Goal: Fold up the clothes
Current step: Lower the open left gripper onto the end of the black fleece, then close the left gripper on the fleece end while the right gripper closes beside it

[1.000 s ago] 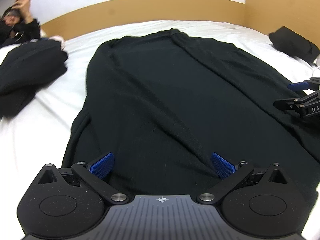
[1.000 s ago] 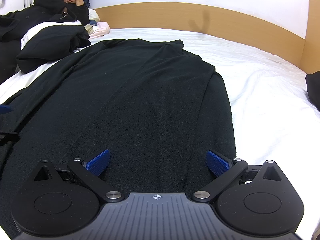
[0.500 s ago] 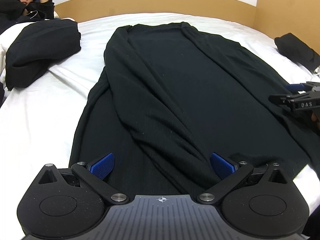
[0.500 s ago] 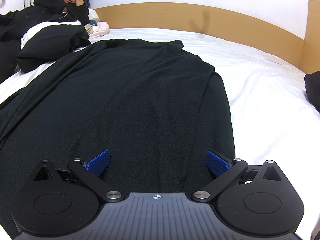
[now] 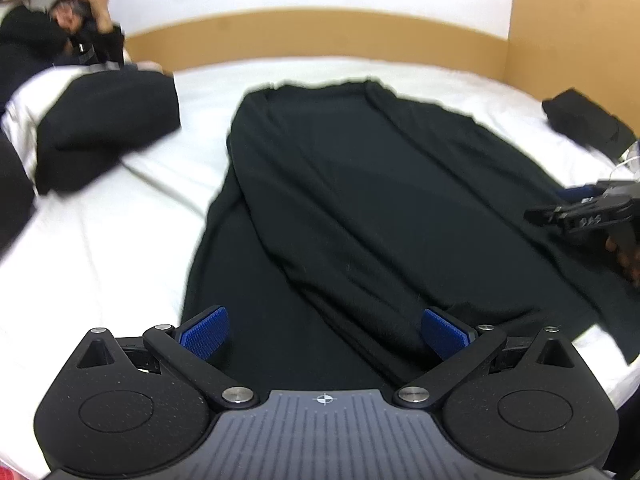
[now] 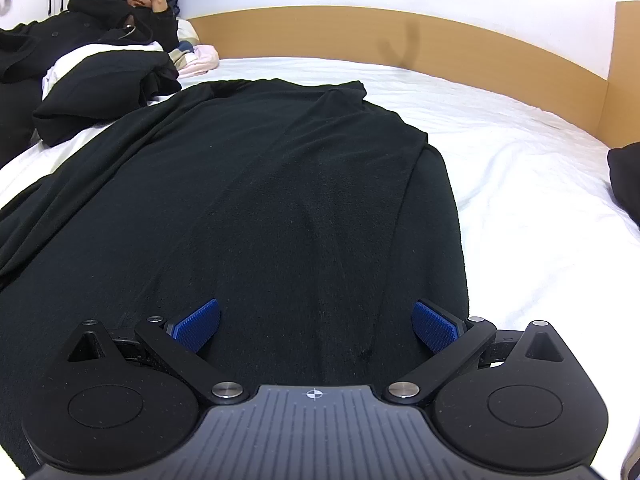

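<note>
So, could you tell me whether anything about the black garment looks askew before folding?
Yes. The black garment lies flat on the white bed, but its left side is bunched into a diagonal ridge of folds. Both tools, left and right, are open.

White-sheeted bed (image 6: 520, 184) — carries a spread black garment (image 6: 280, 208), a folded black pile (image 5: 108, 120) and a small black item (image 5: 584, 120).

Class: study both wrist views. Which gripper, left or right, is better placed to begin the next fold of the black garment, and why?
Probably the left gripper: its open jaws straddle the thick folded ridge of the black garment near the hem. The right gripper, also open, faces only flat cloth, with the garment's edge off to its side.
</note>
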A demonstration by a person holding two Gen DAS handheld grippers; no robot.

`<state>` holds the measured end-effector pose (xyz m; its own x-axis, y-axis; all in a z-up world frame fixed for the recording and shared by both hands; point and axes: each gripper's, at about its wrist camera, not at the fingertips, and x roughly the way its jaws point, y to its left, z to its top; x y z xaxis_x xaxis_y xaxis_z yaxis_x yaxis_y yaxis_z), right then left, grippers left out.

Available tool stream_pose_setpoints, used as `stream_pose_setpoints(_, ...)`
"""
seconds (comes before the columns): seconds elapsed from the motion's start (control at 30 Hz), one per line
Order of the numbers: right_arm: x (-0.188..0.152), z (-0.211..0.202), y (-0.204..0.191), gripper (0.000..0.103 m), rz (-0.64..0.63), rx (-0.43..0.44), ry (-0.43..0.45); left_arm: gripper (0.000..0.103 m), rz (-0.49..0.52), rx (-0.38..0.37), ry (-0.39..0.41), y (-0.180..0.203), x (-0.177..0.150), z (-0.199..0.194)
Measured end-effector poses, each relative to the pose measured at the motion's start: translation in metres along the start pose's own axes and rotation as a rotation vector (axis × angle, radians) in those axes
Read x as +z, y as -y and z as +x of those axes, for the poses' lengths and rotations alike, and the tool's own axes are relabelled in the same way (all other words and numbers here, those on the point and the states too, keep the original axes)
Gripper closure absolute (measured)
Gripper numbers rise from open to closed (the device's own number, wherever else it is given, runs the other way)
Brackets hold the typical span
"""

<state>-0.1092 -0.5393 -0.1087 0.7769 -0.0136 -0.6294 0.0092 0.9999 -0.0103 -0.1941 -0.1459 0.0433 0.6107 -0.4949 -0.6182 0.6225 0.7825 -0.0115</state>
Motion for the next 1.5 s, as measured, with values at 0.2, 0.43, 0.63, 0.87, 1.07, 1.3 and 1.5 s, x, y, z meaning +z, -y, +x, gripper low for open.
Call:
stream_pose_setpoints(0.2,-0.001,0.0,0.0,0.0,0.002,0.0,0.0,0.001,-0.128,-0.026,0.004,-0.022,0.002,-0.01)
stream_pose_setpoints(0.43,-0.001,0.0,0.0,0.0,0.001,-0.004,0.003,0.002,-0.337,-0.056,-0.035,-0.059,-0.005,-0.014)
stream_pose_setpoints(0.63,-0.001,-0.001,0.001,0.0,0.003,-0.002,0.002,0.015,-0.457,-0.033,-0.101,-0.091,-0.013,-0.011)
stream_pose_setpoints(0.87,0.0,0.0,0.002,0.0,0.004,-0.001,0.002,0.021,-0.442,-0.052,-0.151,-0.099,-0.023,-0.019)
stream_pose_setpoints(1.07,0.001,0.001,0.002,0.0,0.002,-0.003,0.003,0.022,-0.463,-0.146,-0.161,-0.095,-0.032,-0.021)
stream_pose_setpoints(1.3,0.0,0.001,0.001,0.0,0.001,-0.004,0.003,0.051,-0.512,-0.187,-0.167,-0.088,-0.031,-0.014)
stream_pose_setpoints(1.5,0.0,0.001,0.0,0.0,-0.003,-0.008,0.004,0.073,-0.586,-0.21,-0.147,-0.094,-0.041,-0.011)
